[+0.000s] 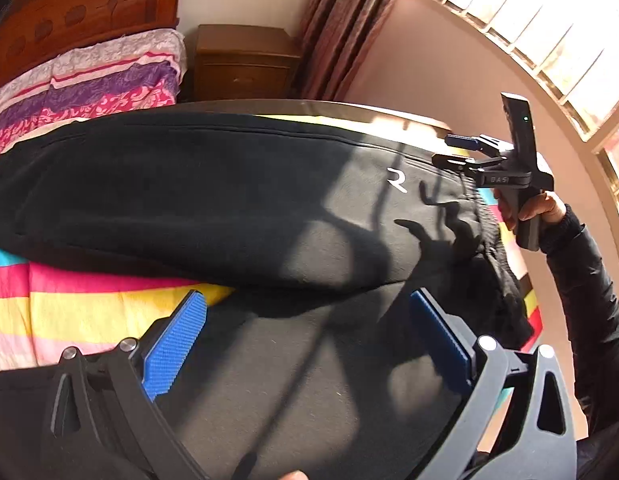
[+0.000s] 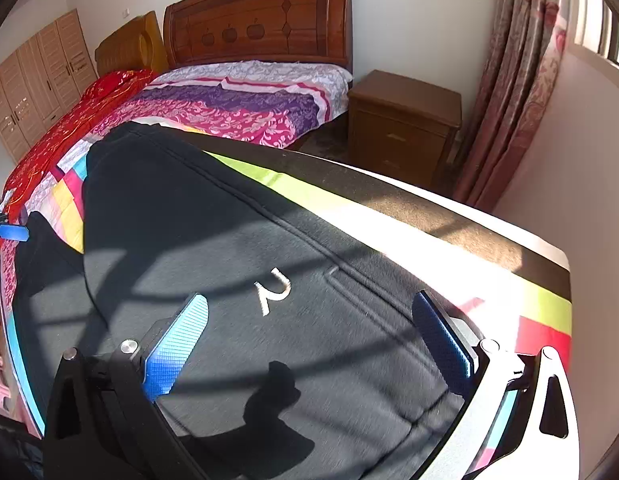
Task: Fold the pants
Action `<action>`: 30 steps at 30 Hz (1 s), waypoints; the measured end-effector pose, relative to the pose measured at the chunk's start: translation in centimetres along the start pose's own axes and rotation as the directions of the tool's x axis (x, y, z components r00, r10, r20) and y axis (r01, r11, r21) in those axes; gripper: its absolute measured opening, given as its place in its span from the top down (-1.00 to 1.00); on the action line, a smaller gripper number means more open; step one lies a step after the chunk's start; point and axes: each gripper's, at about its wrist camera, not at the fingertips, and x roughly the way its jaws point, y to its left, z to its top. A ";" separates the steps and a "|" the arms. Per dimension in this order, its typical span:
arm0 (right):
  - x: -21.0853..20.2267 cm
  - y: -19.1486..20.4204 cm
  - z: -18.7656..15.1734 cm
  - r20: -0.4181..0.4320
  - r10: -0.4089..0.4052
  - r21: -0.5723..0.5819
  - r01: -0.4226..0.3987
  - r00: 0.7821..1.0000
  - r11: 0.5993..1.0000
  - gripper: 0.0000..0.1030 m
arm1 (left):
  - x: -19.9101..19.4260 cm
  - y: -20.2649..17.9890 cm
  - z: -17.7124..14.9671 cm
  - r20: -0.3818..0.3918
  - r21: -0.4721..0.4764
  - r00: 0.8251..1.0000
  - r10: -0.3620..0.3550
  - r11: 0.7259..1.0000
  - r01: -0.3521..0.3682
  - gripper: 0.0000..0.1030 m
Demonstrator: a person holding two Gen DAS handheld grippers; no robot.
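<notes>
I see both claws spread wide, grasping nothing: my left gripper (image 1: 309, 340) and right gripper (image 2: 309, 340) hover over the black pants (image 2: 229, 248) beneath them.

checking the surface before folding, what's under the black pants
A bright striped multicolour bedsheet shows around the black fleece pants with a white logo, lying flat on it. What is directly beneath the fabric is covered.

Black pants (image 1: 213, 200) with a white logo lie flat, legs overlapping.
</notes>
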 end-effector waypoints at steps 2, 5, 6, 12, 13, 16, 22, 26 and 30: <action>2.8 -1.4 1.0 -0.050 0.056 -0.011 -0.057 0.997 0.998 -0.63 | 1.1 2.4 2.3 -0.013 -0.077 0.997 -0.082 0.994 0.081 -0.97; 5.6 -2.4 1.9 -0.115 0.115 -0.054 -0.122 0.987 0.991 -0.52 | 3.1 6.3 4.6 -0.086 -0.261 0.972 -0.219 0.946 0.190 -0.96; 6.2 -2.7 2.1 -0.133 0.139 -0.061 -0.148 0.981 0.987 -0.51 | 3.8 7.2 5.2 -0.110 -0.298 0.966 -0.233 0.935 0.191 -0.96; 7.4 -2.8 2.5 -0.184 0.214 -0.129 -0.240 0.959 0.962 -0.15 | 7.1 8.7 8.3 -0.165 -0.367 0.951 -0.260 0.911 0.185 -0.96; 7.3 -2.9 2.4 -0.179 0.226 -0.131 -0.251 0.957 0.959 0.29 | 7.2 8.4 8.9 -0.142 -0.360 0.960 -0.240 0.916 0.175 -0.96; 6.2 -2.0 2.3 -0.164 0.236 -0.176 -0.264 0.958 0.948 0.80 | 7.5 8.0 11.0 -0.063 -0.376 0.986 -0.153 0.919 0.118 -0.93; -1.1 3.4 -0.3 0.085 0.102 -0.346 -0.067 0.991 0.936 0.82 | 9.5 5.9 14.1 -0.022 -0.467 0.983 -0.181 0.872 0.150 -0.81; -6.4 9.5 -5.1 0.211 0.047 -0.453 0.055 0.976 0.890 0.82 | 11.2 2.9 14.5 -0.092 -0.444 0.989 -0.115 0.894 0.063 -0.72; -8.9 14.1 -9.8 0.271 0.012 -0.476 0.123 0.962 0.871 0.85 | 12.2 1.8 11.9 -0.202 -0.386 0.976 0.076 0.910 -0.150 0.67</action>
